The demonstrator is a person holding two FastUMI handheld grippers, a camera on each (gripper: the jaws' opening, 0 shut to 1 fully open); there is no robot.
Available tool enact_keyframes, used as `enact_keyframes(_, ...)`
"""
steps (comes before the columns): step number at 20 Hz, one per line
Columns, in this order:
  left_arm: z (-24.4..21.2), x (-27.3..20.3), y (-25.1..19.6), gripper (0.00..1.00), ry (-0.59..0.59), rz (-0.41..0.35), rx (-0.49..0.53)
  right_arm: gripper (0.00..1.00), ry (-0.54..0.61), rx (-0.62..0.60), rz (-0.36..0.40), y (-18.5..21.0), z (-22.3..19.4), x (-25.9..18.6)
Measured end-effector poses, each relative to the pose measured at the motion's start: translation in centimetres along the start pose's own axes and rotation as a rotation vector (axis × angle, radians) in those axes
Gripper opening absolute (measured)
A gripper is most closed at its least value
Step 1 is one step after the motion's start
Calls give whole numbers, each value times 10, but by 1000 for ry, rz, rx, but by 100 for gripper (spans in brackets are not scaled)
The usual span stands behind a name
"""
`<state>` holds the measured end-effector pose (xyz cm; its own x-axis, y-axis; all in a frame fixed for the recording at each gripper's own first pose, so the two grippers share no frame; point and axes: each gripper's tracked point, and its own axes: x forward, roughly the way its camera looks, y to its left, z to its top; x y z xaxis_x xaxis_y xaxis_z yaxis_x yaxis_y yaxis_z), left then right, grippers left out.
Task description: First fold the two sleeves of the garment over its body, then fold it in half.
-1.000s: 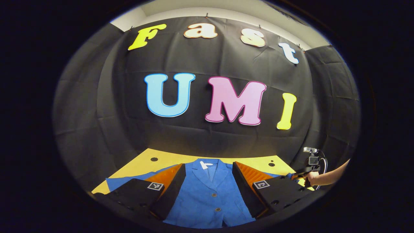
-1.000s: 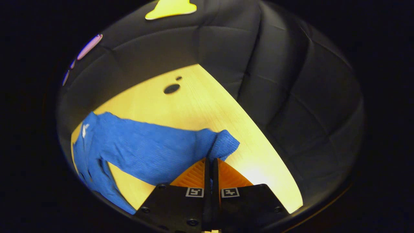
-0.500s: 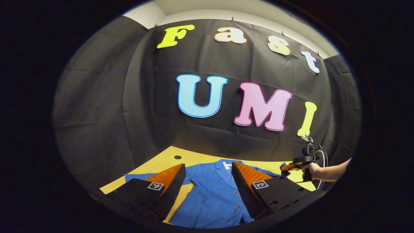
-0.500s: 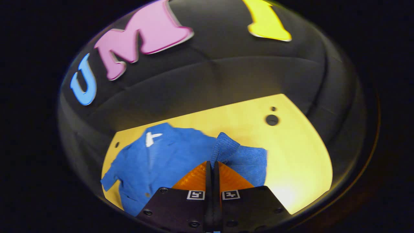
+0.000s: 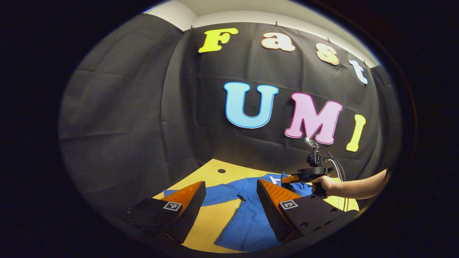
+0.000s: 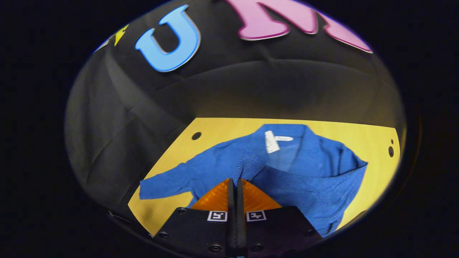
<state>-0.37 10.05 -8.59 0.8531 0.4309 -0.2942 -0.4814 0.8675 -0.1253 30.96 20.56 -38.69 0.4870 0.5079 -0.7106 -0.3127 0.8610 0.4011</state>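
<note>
Blue garment (image 6: pixel 304 179) sleeve (cuff) pinched – right gripper (image 6: pixel 236 182) | table (image 6: pixel 215 129) edge bare

The jacket (image 6: pixel 287 172) lay spread on the tabletop (image 6: pixel 222 130), ahead of the right claw (image 6: pixel 236 181). One sleeve (image 6: pixel 168 181) stretched out flat to that claw's left; the other sleeve (image 6: pixel 308 184) lay across the jacket's body to its right, its cuff (image 6: pixel 247 165) at the claw's tips. In the left gripper view, the jacket sat ahead of the left claw (image 5: pixel 229 191), with the right claw beyond, to the right.

Blue buttoned garment (image 6: pixel 304 179) lies flat, one sleeve (image 6: pixel 272 172) folded over.
</note>
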Motion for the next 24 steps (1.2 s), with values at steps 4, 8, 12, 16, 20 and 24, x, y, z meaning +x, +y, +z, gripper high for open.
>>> enact_keyframes(4,-16,13,36,82,21,43,-53,35,14,-87,-29,35,-12,29)
enact_keyframes(8,-39,34,69,82,50,79,-61,98,-75,-133,-111,27,2,-7)
enact_keyframes(12,-59,74,100,82,93,104,-51,98,-214,-169,-178,8,18,-91)
enact_keyframes(16,-91,130,145,82,183,175,-56,98,-329,-221,-245,1,15,-195)
enact_keyframes(20,-136,178,180,85,439,287,-94,97,-456,-190,-317,6,6,-298)
enact_keyframes(24,-131,218,183,84,618,340,-89,97,-559,-142,-435,4,-12,-391)
